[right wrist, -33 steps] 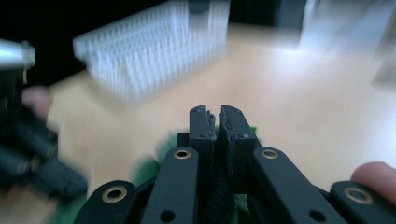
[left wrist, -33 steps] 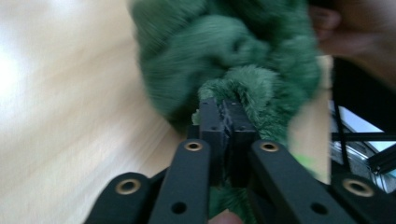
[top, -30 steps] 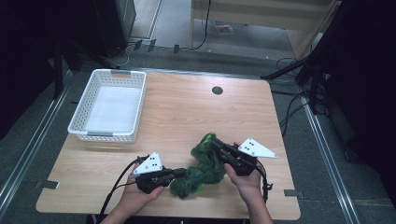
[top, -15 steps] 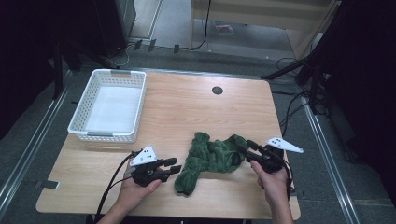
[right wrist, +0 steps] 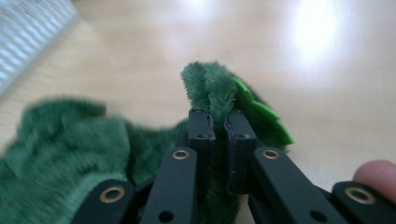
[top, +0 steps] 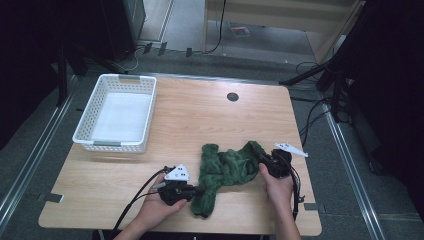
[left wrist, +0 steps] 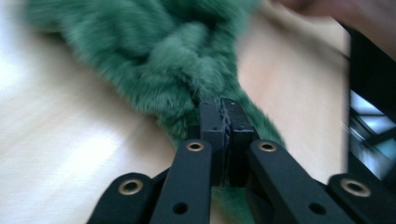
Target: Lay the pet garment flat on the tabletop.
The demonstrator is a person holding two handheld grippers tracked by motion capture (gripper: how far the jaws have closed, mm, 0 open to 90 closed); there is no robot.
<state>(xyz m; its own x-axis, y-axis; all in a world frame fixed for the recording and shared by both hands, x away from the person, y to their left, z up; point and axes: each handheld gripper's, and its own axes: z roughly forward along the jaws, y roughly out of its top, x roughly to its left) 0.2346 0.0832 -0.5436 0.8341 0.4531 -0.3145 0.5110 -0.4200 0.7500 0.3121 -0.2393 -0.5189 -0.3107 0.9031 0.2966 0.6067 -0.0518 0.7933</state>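
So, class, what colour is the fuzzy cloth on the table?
Dark green cloth; clearest in the right gripper view.

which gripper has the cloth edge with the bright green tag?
The right gripper: its jaws pinch a fold of green cloth beside the tag.

left hand-held gripper (top: 196, 189): jaws clamped | right hand-held gripper (top: 264, 162): jaws clamped

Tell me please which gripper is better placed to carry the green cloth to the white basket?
Probably the left gripper. Both are shut on the green cloth, but the left one sits nearer the white basket, on the table's left side; the right gripper holds the far end.
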